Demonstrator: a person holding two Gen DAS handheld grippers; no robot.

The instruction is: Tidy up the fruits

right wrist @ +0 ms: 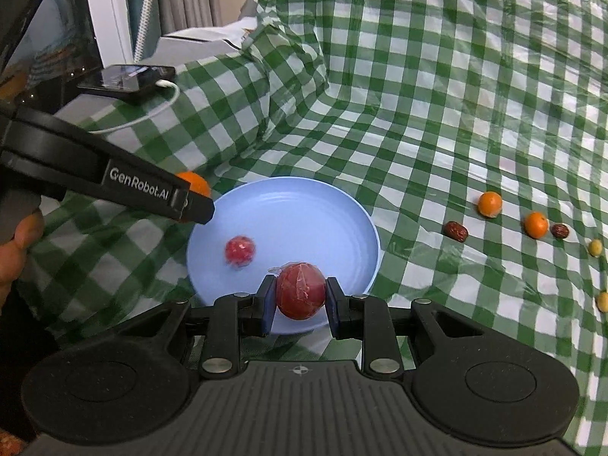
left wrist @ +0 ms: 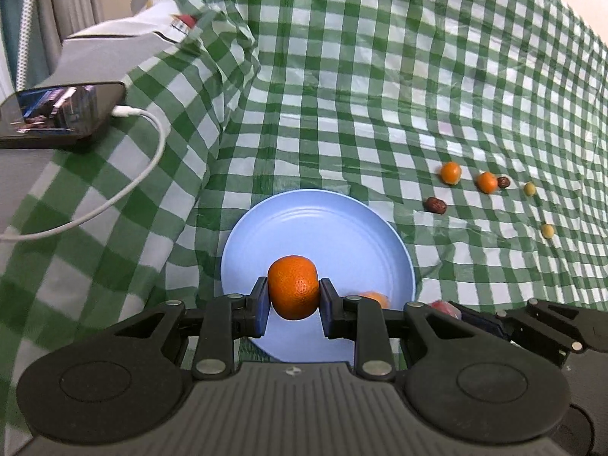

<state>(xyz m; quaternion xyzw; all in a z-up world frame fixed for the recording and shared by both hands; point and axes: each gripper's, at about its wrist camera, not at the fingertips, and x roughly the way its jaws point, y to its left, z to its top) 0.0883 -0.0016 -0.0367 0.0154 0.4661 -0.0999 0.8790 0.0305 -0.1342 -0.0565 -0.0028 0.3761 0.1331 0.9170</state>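
Over the plate, I hold two fruits.
My left gripper squeezes an orange; my right gripper squeezes a red ball.

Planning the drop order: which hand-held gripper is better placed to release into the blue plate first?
Probably the right hand-held gripper: its wrapped red fruit hangs over the blue plate. The left hand-held gripper, holding the orange, seems nearer the plate's rim.

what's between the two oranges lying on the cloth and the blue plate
One brown date lies on the checked cloth between the plate and the nearer orange; the rest of that stretch is bare. The right wrist view shows it best.
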